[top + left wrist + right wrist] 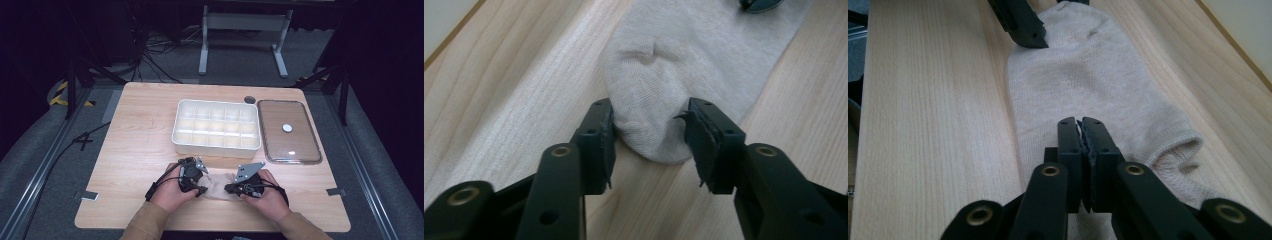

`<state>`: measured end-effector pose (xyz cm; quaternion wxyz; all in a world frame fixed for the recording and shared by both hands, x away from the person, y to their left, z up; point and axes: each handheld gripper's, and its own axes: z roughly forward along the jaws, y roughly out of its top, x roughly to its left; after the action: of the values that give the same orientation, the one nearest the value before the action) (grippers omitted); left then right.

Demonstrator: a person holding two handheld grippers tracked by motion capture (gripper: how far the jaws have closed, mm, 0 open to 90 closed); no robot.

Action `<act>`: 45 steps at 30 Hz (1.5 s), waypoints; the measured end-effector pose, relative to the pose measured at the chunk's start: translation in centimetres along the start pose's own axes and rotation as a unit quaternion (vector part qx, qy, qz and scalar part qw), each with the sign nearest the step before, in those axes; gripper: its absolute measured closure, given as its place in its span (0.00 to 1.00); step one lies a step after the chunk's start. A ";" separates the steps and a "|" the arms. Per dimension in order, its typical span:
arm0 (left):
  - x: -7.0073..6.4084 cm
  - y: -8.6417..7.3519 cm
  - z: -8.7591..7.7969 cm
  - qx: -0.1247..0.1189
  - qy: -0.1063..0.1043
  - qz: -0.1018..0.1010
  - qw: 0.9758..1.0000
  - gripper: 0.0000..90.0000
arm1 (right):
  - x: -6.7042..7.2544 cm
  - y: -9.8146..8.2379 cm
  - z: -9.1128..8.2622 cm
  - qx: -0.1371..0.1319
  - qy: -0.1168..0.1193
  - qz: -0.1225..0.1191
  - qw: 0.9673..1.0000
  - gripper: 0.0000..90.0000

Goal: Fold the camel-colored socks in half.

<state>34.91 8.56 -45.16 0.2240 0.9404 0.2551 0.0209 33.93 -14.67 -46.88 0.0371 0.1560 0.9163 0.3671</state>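
1. From the high view we saw a pale sock (218, 188) lying flat on the near edge of the wooden table (135, 150), stretched between the two hands.
2. The left gripper (202, 190) sat at the sock's left end and the right gripper (229, 189) at its right end; the jaws themselves were too small there to judge.
3. The left gripper view gave what the high view could not: the sock's rounded toe (649, 95) lay between the two jaws, which stood apart on either side of it, at or just beside the cloth.
4. The right gripper view showed its jaws pressed together over the sock (1083, 80) near the cuff end (1175, 150), apparently pinching the cloth.
5. Only the high view took in the white divided tray (217, 126) farther back and, just beside it, a clear lid (289, 131).
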 end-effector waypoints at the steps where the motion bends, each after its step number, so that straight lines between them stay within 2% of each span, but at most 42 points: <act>1: 0.0 0.0 0.0 -0.002 -0.001 -0.001 1.000 0.65 | 0.0 0.0 -0.1 -0.003 -0.001 0.000 1.000 0.94; 3: 0.0 -0.2 0.0 -0.006 -0.008 -0.009 1.000 0.71 | 0.1 0.0 -0.7 -0.008 -0.007 0.001 1.000 0.94; 5: 0.2 -0.3 0.0 -0.017 -0.026 -0.016 0.999 0.82 | 0.0 0.1 -1.6 -0.019 -0.015 0.002 1.000 0.94; 7: 0.4 -0.4 0.1 -0.021 -0.032 -0.021 0.999 0.86 | 0.0 0.0 -2.5 -0.025 -0.020 0.006 0.999 0.94; 8: 0.5 -0.5 0.1 -0.025 -0.038 -0.032 0.998 0.87 | -0.1 -0.1 -2.9 -0.026 -0.024 0.008 0.999 0.94; 14: 0.7 -0.6 0.1 -0.029 -0.044 -0.040 0.998 0.90 | -0.7 -1.6 -4.7 -0.001 -0.054 0.029 0.998 0.96; 17: 0.8 -0.5 0.1 -0.028 -0.047 -0.043 0.998 0.90 | -1.1 -2.4 -5.2 0.006 -0.056 0.043 0.997 0.97; 21: 1.0 -0.6 0.1 -0.027 -0.053 -0.045 0.997 0.90 | -1.2 -2.8 -4.9 0.027 -0.055 0.051 0.997 0.97; 24: 0.9 -0.5 0.1 -0.024 -0.052 -0.040 0.998 0.90 | -1.2 -3.0 -4.4 0.046 -0.056 0.047 0.996 0.97; 28: 1.0 -0.4 -0.2 -0.017 -0.054 -0.034 0.998 0.90 | -1.3 -3.1 -4.2 0.044 -0.055 0.048 0.996 0.98; 34: 1.3 -0.6 -1.4 -0.023 -0.048 -0.035 0.998 0.93 | -1.1 -2.9 -3.7 0.037 -0.052 0.037 0.997 0.98; 36: 1.3 -0.7 -1.9 -0.031 -0.053 -0.040 0.997 0.93 | -0.9 -2.6 -3.3 0.034 -0.051 0.029 0.998 0.98; 38: 1.4 -0.8 -2.3 -0.032 -0.045 -0.040 0.998 0.94 | -0.8 -2.4 -3.1 0.032 -0.050 0.024 0.998 0.98; 40: 1.3 -0.7 -2.6 -0.037 -0.047 -0.041 0.997 0.94 | -0.7 -2.3 -2.9 0.031 -0.050 0.021 0.998 0.98; 45: 0.6 -0.1 -3.2 -0.051 -0.042 -0.029 0.997 0.94 | -0.5 -2.1 -2.7 0.026 -0.047 0.018 0.998 0.99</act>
<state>34.86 10.20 -42.35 0.2828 0.9200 0.2710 -0.0120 33.35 -18.08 -46.40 0.0692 0.1900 0.9199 0.3360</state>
